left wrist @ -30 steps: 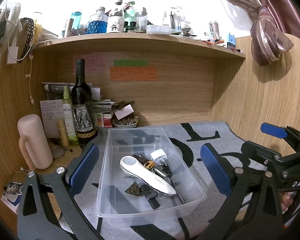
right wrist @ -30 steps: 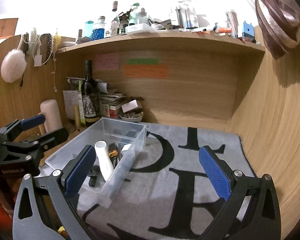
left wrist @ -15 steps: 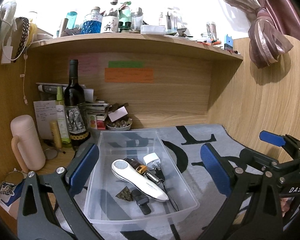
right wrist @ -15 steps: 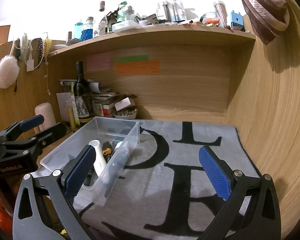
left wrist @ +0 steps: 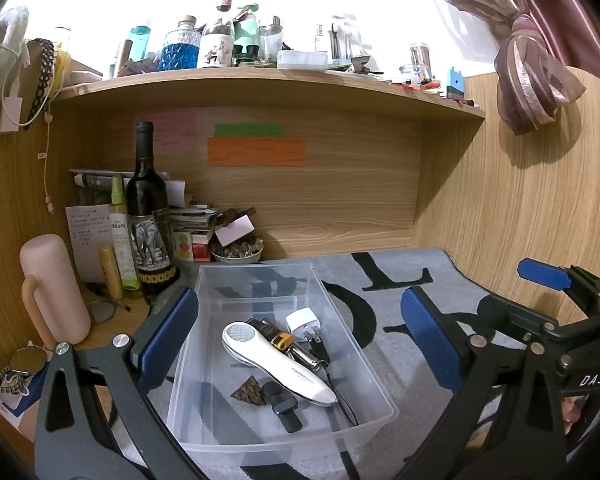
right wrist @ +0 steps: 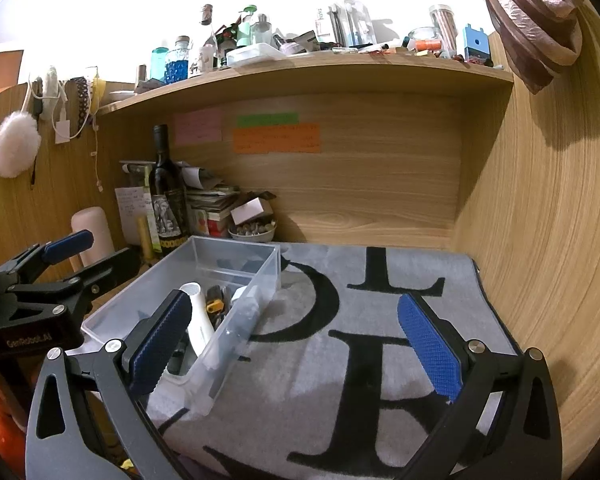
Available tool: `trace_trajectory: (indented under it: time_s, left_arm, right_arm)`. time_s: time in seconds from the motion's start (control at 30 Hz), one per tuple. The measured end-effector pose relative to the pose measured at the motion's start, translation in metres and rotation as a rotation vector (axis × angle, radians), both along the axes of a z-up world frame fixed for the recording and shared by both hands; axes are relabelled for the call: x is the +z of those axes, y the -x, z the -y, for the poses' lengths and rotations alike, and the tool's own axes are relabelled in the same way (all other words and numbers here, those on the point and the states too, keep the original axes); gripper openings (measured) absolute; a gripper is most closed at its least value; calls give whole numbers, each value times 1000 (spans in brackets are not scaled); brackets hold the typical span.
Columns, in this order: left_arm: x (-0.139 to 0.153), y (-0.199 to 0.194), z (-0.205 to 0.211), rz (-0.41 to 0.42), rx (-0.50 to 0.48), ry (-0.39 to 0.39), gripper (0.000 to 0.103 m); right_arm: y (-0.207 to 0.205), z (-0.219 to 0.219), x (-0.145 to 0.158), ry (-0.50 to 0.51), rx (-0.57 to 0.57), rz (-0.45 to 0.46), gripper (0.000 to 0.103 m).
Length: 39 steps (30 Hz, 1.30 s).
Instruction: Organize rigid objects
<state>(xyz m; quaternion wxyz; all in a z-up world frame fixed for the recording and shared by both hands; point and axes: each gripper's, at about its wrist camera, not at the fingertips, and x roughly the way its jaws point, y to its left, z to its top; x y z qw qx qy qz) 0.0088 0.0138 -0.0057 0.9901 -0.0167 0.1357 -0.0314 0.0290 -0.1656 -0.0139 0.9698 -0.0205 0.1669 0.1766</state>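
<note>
Fingers of the left gripper [left wrist: 300, 340] and the right gripper [right wrist: 296, 344] stand wide apart, holding nothing. A clear bin [left wrist: 380, 396] on the grey mat [right wrist: 380, 300] holds a white handheld device [left wrist: 276, 360], a white plug [left wrist: 302, 318] and small dark items.
</note>
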Motion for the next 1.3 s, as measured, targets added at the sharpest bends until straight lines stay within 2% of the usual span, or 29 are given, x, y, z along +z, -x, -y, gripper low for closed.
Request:
trace_trajectory:
  time_s: [1.3]
  left_arm:
    - [-3,2,-6,5,-4,17,103]
  right_arm:
    - [-2,-8,1,6,13,-3,103]
